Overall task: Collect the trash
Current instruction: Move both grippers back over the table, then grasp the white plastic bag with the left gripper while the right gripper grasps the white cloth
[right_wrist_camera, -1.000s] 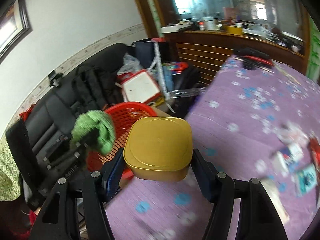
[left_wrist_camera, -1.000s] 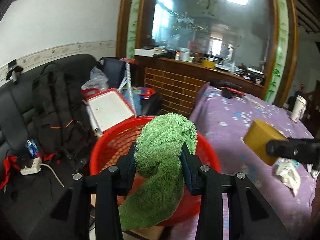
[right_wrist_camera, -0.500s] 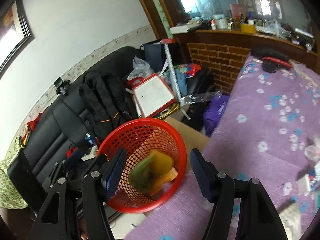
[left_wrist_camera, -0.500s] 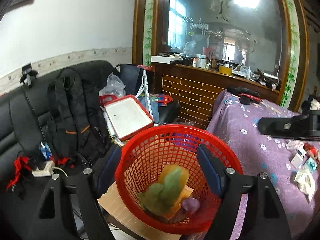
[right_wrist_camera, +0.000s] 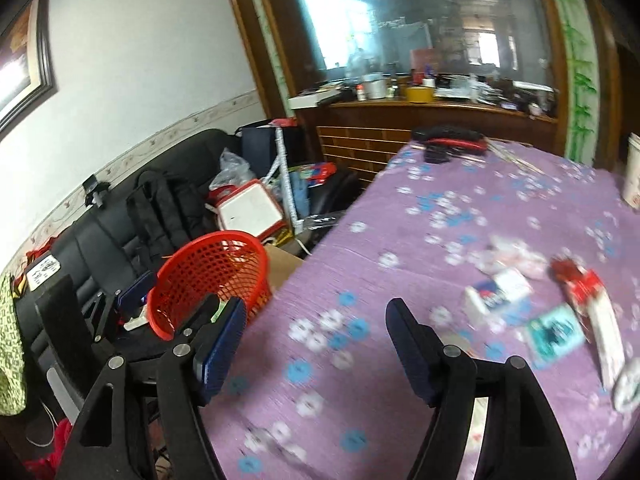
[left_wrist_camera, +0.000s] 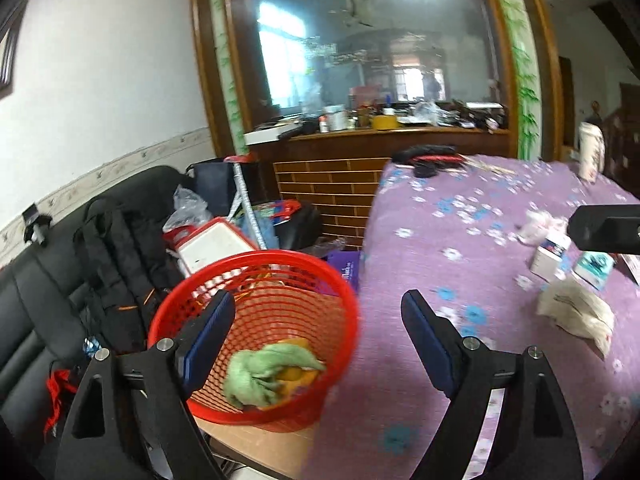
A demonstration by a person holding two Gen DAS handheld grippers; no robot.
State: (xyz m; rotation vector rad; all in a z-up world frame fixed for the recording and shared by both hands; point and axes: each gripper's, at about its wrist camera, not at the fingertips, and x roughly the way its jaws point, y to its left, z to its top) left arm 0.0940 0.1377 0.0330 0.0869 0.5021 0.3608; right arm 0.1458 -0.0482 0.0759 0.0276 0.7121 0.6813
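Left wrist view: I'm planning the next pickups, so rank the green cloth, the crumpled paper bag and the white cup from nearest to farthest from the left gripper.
1. Green cloth, in the red basket, beside the left gripper.
2. Crumpled paper bag, on the table at right.
3. White cup, at the table's far right end.

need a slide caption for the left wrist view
Open left gripper above the red basket holding a green towel, beside the purple floral tablecloth with remaining litter.

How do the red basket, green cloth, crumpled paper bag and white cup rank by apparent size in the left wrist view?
1. red basket
2. green cloth
3. crumpled paper bag, close to the cloth
4. white cup, farthest away, so unsure
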